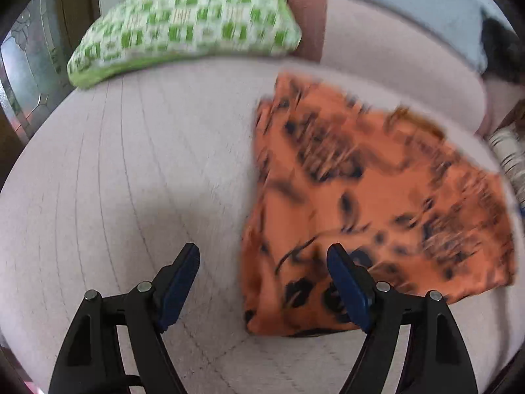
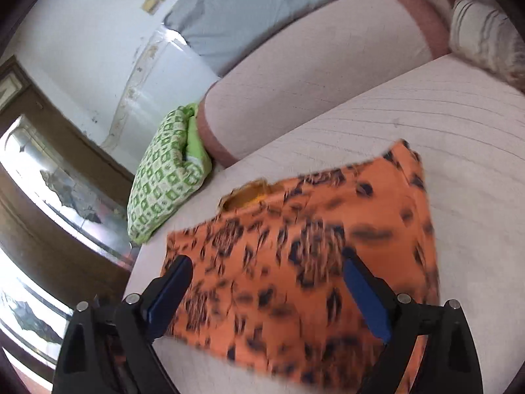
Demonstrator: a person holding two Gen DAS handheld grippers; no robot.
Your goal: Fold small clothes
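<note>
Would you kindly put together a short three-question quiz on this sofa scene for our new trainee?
1. True or false: the left tool is clamped on the orange garment.
2. What pattern does the cushion carry?
   A. green and white checks
   B. blue stripes
   C. red dots
3. Fill in: the garment lies on the sofa ____.

Key:
1. False; both the left and the right tool are open and hold nothing.
2. A.
3. seat.
</note>
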